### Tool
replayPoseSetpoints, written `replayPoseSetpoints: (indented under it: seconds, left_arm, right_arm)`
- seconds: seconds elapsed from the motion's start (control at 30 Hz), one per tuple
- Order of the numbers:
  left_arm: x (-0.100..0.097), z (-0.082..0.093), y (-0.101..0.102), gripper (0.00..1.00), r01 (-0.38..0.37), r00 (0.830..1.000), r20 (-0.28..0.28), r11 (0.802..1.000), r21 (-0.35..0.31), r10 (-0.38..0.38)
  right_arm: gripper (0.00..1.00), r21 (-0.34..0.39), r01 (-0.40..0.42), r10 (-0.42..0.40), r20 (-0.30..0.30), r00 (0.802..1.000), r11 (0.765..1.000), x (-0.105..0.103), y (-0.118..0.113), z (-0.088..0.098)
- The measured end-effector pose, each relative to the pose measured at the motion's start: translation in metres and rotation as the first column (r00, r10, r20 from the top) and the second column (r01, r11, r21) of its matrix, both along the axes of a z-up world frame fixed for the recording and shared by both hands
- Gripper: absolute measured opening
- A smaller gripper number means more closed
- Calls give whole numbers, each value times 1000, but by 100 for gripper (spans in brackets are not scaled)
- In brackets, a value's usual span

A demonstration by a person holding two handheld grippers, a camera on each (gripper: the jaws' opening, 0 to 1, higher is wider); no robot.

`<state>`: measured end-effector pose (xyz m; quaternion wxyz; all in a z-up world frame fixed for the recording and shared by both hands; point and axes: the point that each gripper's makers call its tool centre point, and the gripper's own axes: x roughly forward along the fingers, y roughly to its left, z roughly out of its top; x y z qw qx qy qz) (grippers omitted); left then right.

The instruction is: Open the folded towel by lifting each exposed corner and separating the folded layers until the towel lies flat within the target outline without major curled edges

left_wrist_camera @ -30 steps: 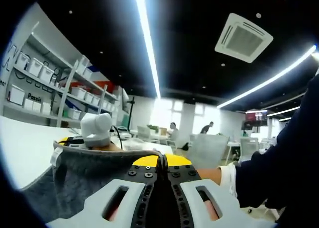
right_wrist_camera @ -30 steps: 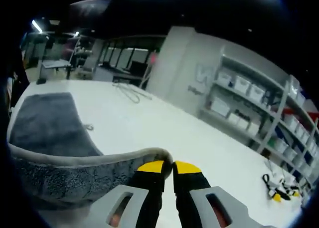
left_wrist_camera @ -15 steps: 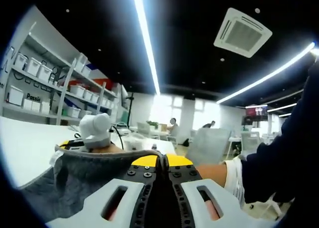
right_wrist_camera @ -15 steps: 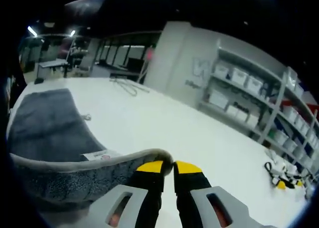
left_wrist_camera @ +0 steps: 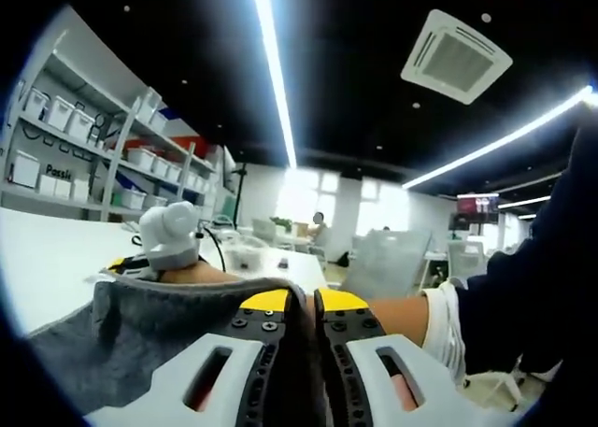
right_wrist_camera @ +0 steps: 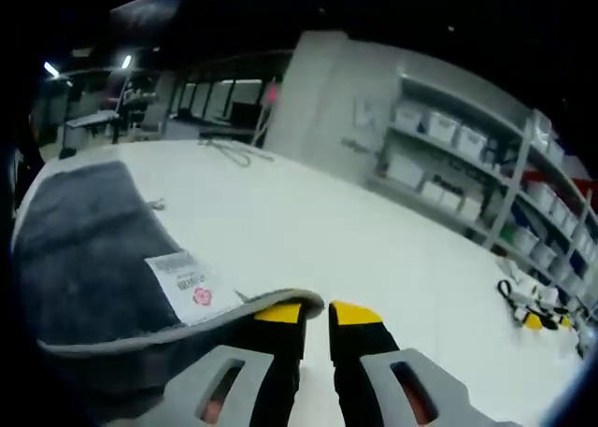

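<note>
White table (right_wrist_camera: 308, 231) and bin shelving (right_wrist_camera: 486, 165) lie beyond both tongs (left_wrist_camera: 304, 301) (right_wrist_camera: 316, 313) pinching the grey towel (right_wrist_camera: 93, 249).

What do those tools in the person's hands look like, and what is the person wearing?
Each hand-held gripper, left and right, has two light grey jaws with oval slots, black inner pads dotted with screws, and yellow tips. In the left gripper view the person's dark sleeve ends in a white cuff.

White slotted jaws, yellow tips; dark sleeve (left_wrist_camera: 533, 287).
</note>
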<state>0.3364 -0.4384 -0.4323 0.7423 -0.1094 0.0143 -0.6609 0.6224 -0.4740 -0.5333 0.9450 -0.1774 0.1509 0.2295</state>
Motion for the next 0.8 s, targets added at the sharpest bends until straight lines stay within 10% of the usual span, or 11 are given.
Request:
replayPoseSetpoints:
  seconds: [0.8]
  left_arm:
    - [-18, -1, -1, 51, 33, 999, 23, 999, 5, -33]
  right_arm:
    - [18, -116, 100, -105, -31, 994, 988, -59, -50, 4]
